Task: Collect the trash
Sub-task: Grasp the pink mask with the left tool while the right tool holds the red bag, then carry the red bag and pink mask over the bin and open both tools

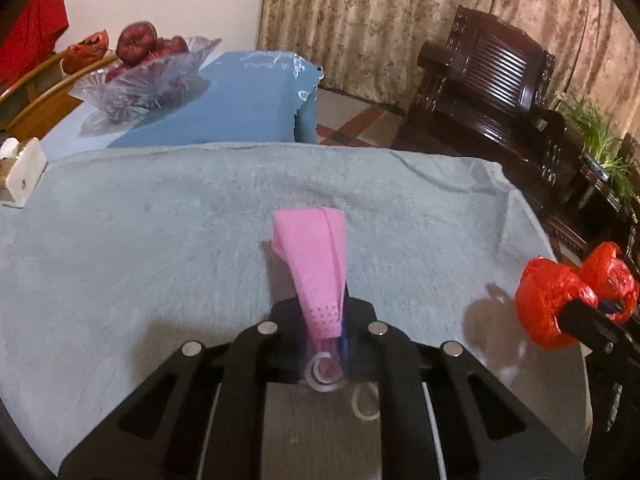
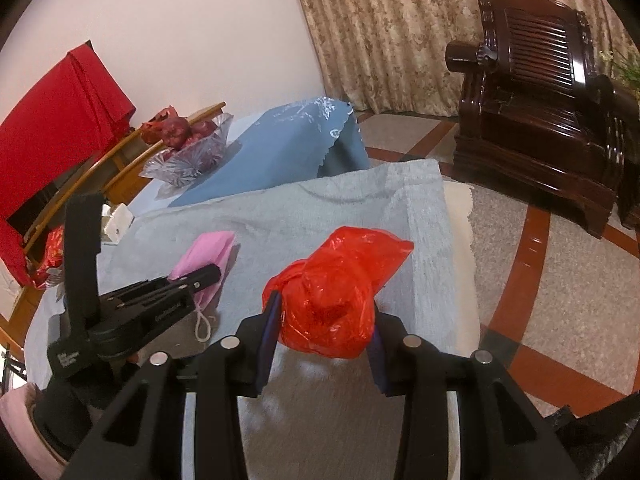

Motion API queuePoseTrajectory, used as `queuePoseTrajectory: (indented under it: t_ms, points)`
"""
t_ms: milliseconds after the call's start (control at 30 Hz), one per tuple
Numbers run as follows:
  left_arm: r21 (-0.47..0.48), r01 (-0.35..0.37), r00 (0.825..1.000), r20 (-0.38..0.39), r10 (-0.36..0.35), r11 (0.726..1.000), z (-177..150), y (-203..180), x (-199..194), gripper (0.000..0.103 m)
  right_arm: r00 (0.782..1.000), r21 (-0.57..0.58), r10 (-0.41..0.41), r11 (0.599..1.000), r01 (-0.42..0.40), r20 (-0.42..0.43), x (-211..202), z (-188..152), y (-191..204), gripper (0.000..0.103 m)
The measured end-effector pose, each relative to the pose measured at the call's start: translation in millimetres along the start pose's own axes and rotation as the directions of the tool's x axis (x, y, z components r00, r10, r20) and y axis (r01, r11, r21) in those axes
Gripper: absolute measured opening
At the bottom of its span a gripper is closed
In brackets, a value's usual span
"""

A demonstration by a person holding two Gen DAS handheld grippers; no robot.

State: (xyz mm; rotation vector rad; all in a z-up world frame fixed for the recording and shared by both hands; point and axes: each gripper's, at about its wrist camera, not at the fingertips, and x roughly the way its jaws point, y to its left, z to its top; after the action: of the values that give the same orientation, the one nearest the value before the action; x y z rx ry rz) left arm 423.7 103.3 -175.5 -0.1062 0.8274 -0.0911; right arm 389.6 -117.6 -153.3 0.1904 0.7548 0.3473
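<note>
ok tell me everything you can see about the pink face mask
The pink pleated face mask looks like thin non-woven fabric, folded lengthwise into a narrow strip with a dotted embossed edge near the grip. A white elastic ear loop hangs from one end. The left tool is shut on that end, and the rest lies over the grey fuzzy towel covering the table. The right wrist view shows it left of the crumpled red plastic bag, apart from it.

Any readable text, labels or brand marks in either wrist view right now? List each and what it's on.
None can be read.
Left hand-held gripper: embossed word on its arm, too blurred.
Same gripper's black strap: small white print, too small.
Pink mask, red bag: no print visible.
</note>
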Motion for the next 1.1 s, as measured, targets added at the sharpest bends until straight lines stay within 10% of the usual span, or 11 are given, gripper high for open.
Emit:
queuePoseTrajectory:
  t_ms: [1100]
  points:
    - [0.043, 0.057, 0.98, 0.188, -0.064, 0.997, -100, -88, -260, 0.011, 0.987, -0.027, 0.084, 0.996, -0.081, 0.138, -229, -70, 30, 0.039]
